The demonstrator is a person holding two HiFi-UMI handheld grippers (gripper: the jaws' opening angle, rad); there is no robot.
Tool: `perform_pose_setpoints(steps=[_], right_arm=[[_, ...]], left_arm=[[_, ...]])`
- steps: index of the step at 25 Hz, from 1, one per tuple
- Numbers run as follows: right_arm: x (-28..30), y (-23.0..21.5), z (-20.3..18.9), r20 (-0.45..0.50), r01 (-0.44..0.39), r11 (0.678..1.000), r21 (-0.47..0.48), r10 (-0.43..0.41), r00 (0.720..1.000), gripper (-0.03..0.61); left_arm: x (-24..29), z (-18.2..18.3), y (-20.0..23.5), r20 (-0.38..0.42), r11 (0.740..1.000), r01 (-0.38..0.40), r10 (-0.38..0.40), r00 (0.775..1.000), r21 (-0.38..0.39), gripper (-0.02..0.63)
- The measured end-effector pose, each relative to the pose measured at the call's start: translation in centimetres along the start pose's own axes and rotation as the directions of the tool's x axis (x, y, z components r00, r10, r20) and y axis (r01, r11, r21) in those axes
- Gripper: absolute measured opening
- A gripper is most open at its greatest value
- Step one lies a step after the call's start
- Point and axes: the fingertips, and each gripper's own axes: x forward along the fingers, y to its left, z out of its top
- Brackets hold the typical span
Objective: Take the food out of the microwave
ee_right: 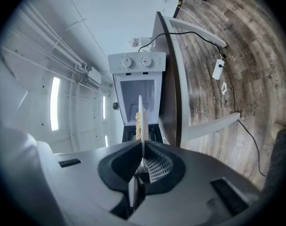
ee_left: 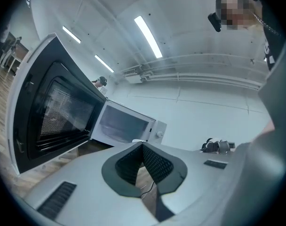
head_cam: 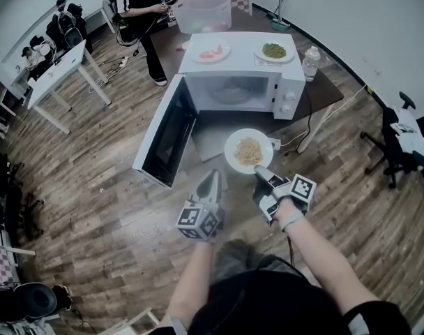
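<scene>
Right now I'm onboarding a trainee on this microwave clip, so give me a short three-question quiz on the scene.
1. True or false: the plate of noodles is inside the microwave.
2. How many plates stand on top of the microwave? A one, B two, C four.
3. Fill in: the noodle plate's rim is pinched by the ____ gripper.
Key: 1 false, it is out in front of the open door; 2 B; 3 right, the right gripper.

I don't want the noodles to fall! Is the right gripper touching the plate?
Touching. The right gripper view shows the right gripper clamped on the rim of the plate, which is seen edge-on, with no gap.
</scene>
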Motion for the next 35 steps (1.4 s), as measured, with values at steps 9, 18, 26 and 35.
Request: perform_pose_setpoints(steps=[9,18,26,35], right_arm=[[-1.9,-0.3,-0.8,-0.017,0.008,1.000,0.004,-0.008,1.000,0.017],[-3.6,-0.8,-1.4,-0.026,0.022,1.000,-0.004,-0.022,0.999,0.017],[-5.6,-1.1,-1.9,-0.033,0.010,1.000,0.006,-0.010,0.999,0.017],[-7.4,-1.3,-2.7,-0.041,0.010,1.000,0.011,-0.009,0.999,0.017]], left_arm=[[-1.6,-0.9,-1.3,-0.012,1.000,-0.010,0.010,1.000,-0.012,0.011],[-2.5,-1.3,-2.6,-0.018,1.000,-0.015,0.015,1.000,-0.008,0.011],[-3.9,-2.3,-4.0,-0.022,1.000,-0.025,0.025,0.999,-0.009,0.011],[-5.6,-2.6,-5.1,-0.006,0.999,-0.038,0.038,0.999,-0.004,0.011]])
